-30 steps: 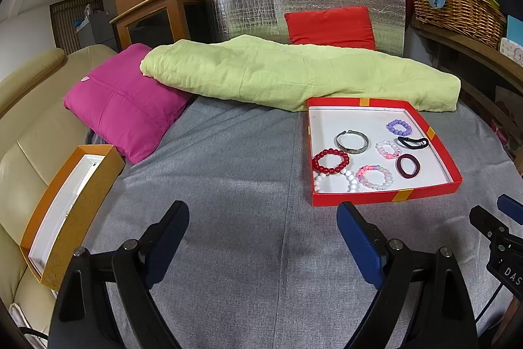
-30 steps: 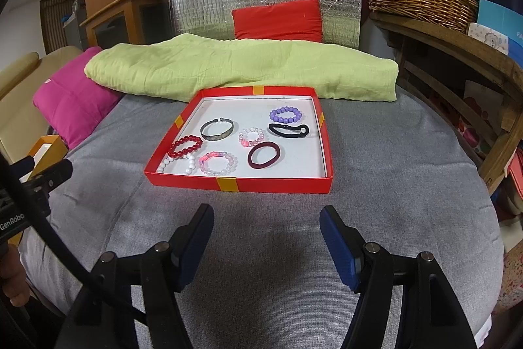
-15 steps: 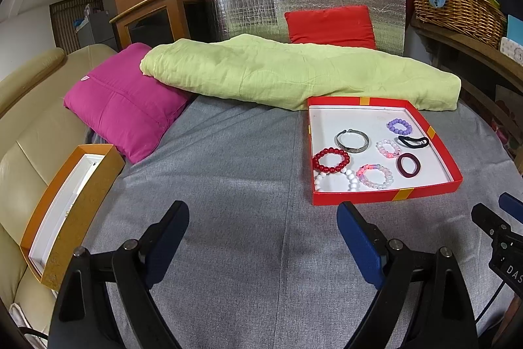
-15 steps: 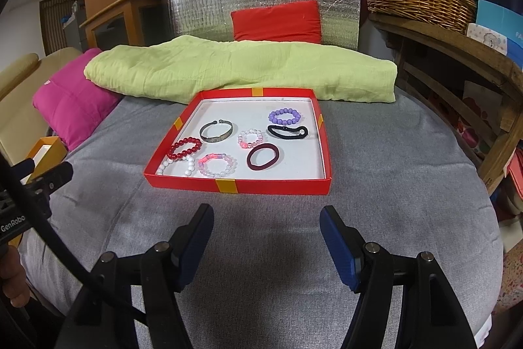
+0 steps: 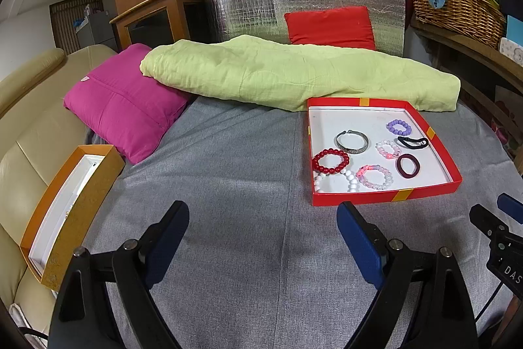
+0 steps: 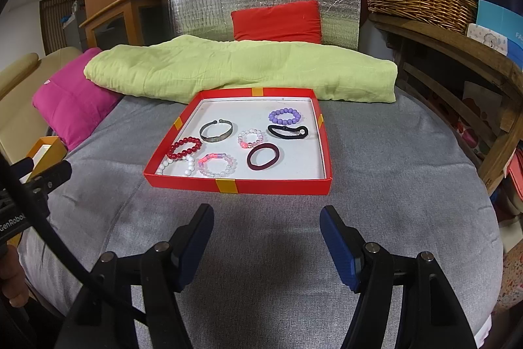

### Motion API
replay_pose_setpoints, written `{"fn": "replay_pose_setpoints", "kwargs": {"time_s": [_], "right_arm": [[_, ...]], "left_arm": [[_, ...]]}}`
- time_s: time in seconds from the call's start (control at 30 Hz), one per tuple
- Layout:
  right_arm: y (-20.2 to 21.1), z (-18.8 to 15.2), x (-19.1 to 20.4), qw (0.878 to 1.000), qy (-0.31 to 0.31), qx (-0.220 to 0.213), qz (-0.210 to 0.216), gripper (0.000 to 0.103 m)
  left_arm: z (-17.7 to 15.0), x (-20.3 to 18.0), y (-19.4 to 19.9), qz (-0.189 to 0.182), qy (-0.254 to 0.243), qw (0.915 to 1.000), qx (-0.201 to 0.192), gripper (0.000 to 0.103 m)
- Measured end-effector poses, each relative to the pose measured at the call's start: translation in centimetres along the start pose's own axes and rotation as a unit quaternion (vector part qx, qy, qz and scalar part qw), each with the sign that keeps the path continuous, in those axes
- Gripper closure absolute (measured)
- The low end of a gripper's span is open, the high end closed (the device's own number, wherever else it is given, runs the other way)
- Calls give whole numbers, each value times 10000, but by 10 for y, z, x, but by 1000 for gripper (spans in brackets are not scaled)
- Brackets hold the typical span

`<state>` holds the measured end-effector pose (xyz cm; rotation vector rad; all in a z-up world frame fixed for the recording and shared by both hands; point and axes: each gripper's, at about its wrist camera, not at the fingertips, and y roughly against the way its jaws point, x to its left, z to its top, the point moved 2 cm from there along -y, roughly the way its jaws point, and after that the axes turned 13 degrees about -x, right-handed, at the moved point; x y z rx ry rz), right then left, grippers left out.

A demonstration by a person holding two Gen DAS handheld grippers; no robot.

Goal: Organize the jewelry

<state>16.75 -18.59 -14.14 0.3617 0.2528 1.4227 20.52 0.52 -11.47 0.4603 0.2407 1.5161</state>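
the red tray of bracelets lies on the grey cloth straight ahead of the right gripper, nearer it than the left gripper, which has it off to its right; both grippers spread wide, empty.

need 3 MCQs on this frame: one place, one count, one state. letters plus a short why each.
1. Where does the purple bead bracelet lie in the shallow red cardboard tray?
A near left corner
B far right part
C outside it

2. How many ring-shaped pieces are in the tray?
A five
B seven
C ten

3. The right gripper is:
A open and empty
B shut on a bracelet
C shut on the tray

Key:
1 B, it sits nearest the far right rim.
2 B, seven separate loops are countable.
3 A, its blue pads stand wide apart above the grey cloth.
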Motion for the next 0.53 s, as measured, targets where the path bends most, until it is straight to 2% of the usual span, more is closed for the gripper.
{"fn": "replay_pose_setpoints", "kwargs": {"time_s": [0.53], "right_arm": [[-2,3,-6,10000,-75,-16,-12,32]], "left_arm": [[4,4,-5,-63,83,9999,15,11]]}}
